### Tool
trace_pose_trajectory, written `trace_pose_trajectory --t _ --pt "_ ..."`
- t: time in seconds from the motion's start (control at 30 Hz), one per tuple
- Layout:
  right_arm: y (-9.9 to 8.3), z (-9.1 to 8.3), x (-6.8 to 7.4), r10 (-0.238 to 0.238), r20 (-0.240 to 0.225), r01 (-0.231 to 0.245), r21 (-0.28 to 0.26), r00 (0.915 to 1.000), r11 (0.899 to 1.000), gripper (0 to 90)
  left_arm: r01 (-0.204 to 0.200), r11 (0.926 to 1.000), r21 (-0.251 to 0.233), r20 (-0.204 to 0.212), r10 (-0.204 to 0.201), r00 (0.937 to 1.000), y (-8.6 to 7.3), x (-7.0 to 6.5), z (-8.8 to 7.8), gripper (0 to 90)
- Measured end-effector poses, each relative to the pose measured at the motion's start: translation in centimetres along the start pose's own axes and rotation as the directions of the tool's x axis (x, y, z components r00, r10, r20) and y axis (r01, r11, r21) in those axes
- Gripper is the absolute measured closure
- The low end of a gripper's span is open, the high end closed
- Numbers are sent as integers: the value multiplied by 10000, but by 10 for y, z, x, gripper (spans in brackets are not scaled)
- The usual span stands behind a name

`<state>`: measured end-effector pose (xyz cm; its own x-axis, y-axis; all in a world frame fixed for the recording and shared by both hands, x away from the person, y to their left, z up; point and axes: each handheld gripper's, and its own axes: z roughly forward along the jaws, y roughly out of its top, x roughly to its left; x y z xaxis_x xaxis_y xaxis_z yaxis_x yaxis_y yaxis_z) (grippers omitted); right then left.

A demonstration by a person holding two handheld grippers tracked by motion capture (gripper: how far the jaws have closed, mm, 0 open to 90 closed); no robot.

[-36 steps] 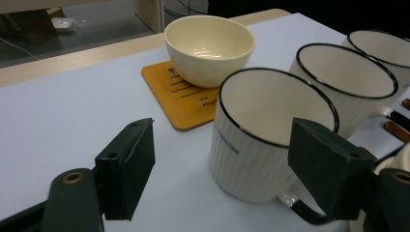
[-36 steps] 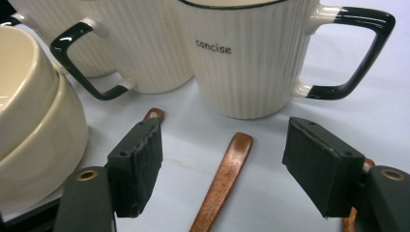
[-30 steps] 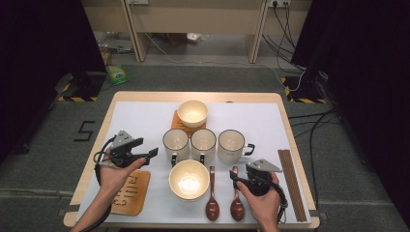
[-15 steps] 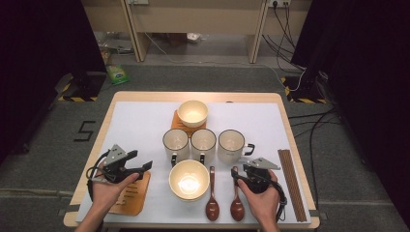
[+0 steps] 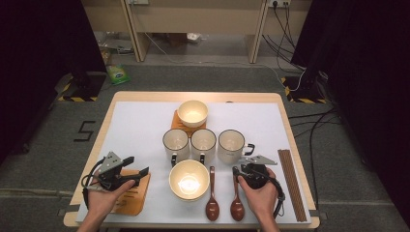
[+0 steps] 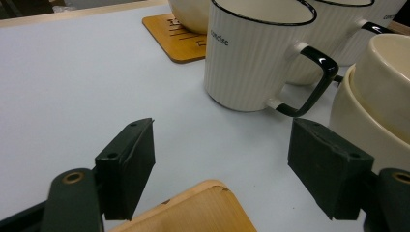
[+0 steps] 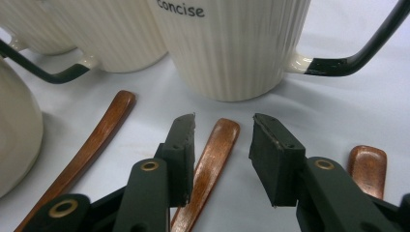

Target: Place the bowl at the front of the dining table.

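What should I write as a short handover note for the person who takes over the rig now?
Right gripper: jaws have just been closing around the handle of the right wooden spoon, pads not yet pressing it; spoon lies flat on the table.
Left gripper: open, holding nothing, above the wooden coaster at the near left.
Done: nothing lifted.
Left: finish the grip, lift the spoon.

Brown wooden spoon point(image 7: 209, 159) lies flat before mug point(image 7: 232, 48).
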<state>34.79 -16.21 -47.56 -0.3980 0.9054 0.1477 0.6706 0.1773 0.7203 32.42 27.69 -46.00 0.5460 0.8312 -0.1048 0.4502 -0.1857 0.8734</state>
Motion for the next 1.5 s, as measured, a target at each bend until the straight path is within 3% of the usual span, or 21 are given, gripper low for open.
trace_pose_trajectory --t 0.47,1.5 --pt "3 11 -7 525 157 -530 377 9985 9979 643 24 10000 -67 -14 -24 10000 0 0 -3 243" --pt "3 14 -12 1179 -188 -1167 543 9929 9917 692 -34 10000 -28 14 34 10000 -1 -1 0 244"
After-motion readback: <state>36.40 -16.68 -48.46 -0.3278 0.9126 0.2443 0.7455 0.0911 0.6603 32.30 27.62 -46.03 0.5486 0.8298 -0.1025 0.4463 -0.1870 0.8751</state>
